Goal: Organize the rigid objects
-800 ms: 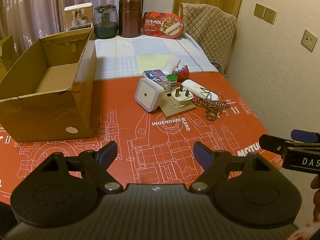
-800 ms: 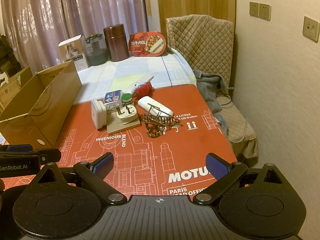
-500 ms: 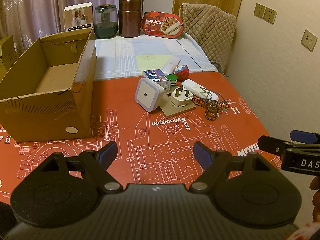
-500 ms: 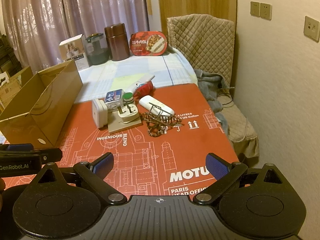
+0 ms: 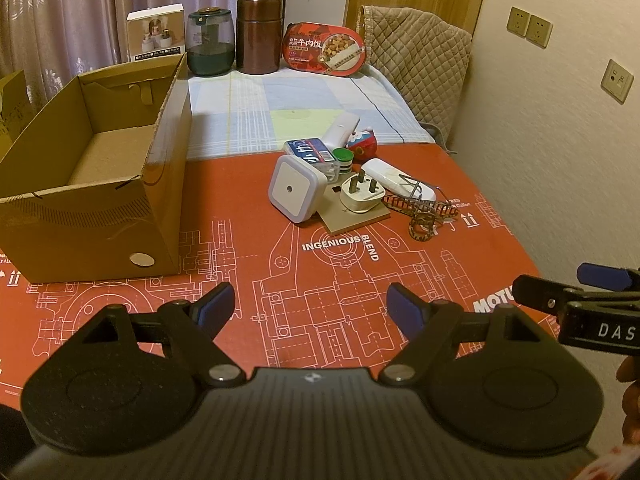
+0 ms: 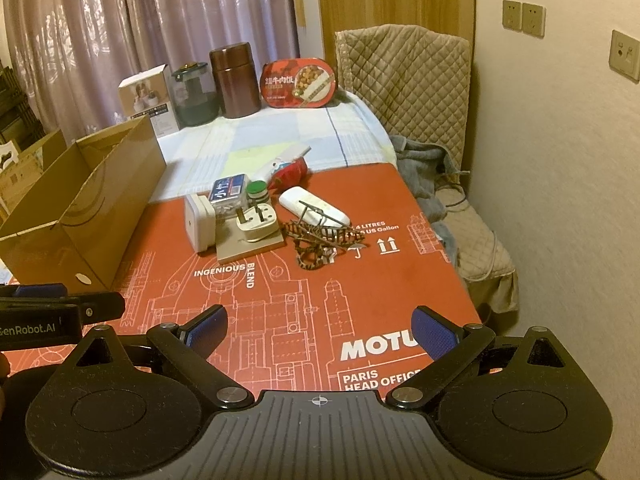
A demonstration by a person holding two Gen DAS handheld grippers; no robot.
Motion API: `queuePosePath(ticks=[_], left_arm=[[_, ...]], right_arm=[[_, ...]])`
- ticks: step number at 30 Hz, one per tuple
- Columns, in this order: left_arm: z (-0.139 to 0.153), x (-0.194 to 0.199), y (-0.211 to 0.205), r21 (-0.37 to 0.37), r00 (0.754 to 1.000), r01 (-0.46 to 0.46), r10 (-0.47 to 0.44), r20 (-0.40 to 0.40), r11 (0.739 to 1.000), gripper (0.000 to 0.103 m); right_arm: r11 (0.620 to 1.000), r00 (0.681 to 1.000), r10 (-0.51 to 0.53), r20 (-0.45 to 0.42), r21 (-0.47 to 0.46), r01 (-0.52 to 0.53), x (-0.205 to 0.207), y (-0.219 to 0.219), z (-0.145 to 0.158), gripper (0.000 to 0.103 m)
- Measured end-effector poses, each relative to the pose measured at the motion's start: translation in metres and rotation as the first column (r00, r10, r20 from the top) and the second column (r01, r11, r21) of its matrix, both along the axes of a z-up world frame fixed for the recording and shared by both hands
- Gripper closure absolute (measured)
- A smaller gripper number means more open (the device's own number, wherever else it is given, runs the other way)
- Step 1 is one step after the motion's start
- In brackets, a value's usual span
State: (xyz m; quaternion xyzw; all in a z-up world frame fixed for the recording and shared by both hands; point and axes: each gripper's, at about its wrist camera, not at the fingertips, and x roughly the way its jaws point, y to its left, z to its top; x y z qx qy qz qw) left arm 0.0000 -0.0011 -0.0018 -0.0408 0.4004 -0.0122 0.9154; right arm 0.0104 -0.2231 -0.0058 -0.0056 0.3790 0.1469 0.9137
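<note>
On the red mat (image 5: pixel 304 280) covering the bench, a huddle of small things sits toward the far side: a square white night light (image 5: pixel 295 189) standing on edge, a white three-pin plug (image 5: pixel 362 196) lying prongs-up on a tan square coaster (image 5: pixel 360 216), a blue-labelled clear box (image 5: pixel 312 152) behind them, a green-capped little bottle (image 5: pixel 343 160), a white oblong device (image 5: pixel 396 180) and a patterned wire clip (image 5: pixel 424 212) at the right end. To the left of the huddle stands an open cardboard box (image 5: pixel 92 196), nothing showing inside. Both my tools hover over the near edge, well apart from the pile. My left gripper (image 5: pixel 310 308) has its jaws spread with only mat between them; my right gripper (image 6: pixel 320 328) is spread wider, likewise holding nothing.
</note>
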Motion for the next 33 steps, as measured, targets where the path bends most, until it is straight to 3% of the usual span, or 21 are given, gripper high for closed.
queuePosePath(ticks=[17,18,24,33], left_arm=[[0.000,0.000,0.000,-0.006,1.000,-0.001,0.001,-0.001,1.000,0.024],[0.000,0.000,0.000,-0.012,0.999,-0.041,0.041,-0.002,0.999,0.024],[0.000,-0.001,0.000,-0.015,0.999,-0.044,0.044,0.000,0.999,0.024],[0.001,0.000,0.015,-0.127,0.998,-0.062,0.061,-0.015,0.990,0.022]], right_arm=[[1.000,1.000,-0.001,-0.001,0.001,0.001,0.001,0.001,0.001,0.007],[1.000,1.000,-0.001,-0.002,0.000,0.001,0.001,0.001,0.001,0.007],[1.000,1.000,0.000,0.000,0.000,0.000,0.001,0.001,0.000,0.007],[1.000,1.000,-0.001,-0.003,0.000,0.001,0.003,0.000,0.001,0.007]])
